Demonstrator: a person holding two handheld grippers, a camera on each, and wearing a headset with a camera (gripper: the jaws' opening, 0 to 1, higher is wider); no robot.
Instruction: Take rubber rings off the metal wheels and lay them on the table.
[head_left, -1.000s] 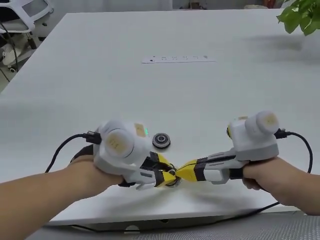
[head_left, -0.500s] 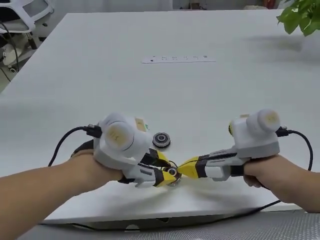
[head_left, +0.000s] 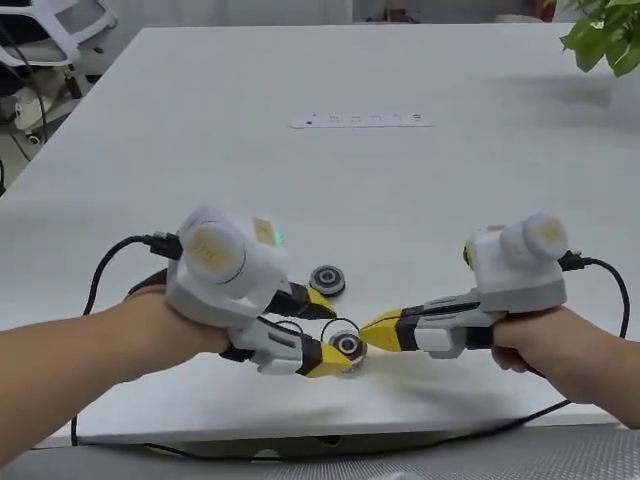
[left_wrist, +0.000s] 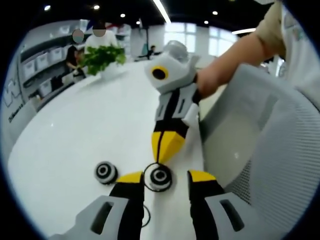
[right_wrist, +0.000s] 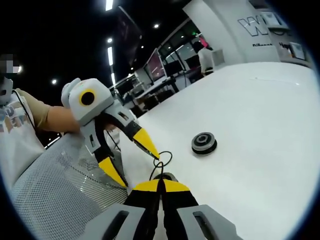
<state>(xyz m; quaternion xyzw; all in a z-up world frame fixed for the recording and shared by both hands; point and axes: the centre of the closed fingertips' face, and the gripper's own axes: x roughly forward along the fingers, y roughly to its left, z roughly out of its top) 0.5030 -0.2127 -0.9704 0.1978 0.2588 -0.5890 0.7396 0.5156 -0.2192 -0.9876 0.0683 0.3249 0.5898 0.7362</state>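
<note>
Since half a second ago the left gripper (head_left: 335, 333) has opened: its jaws are now spread on either side of the near wheel (head_left: 347, 346), which lies at the table's (head_left: 400, 200) front edge. A thin rubber ring (right_wrist: 168, 154) loops up from it. The right gripper (head_left: 366, 330), at the wheel's 3 o'clock, has its jaws pressed together on the ring. A second wheel (head_left: 327, 281) lies nearby at 11 o'clock, unmoved. A label strip (head_left: 362, 121) lies far off at 12 o'clock, and a plant (head_left: 605, 35) stands at 2.
</note>
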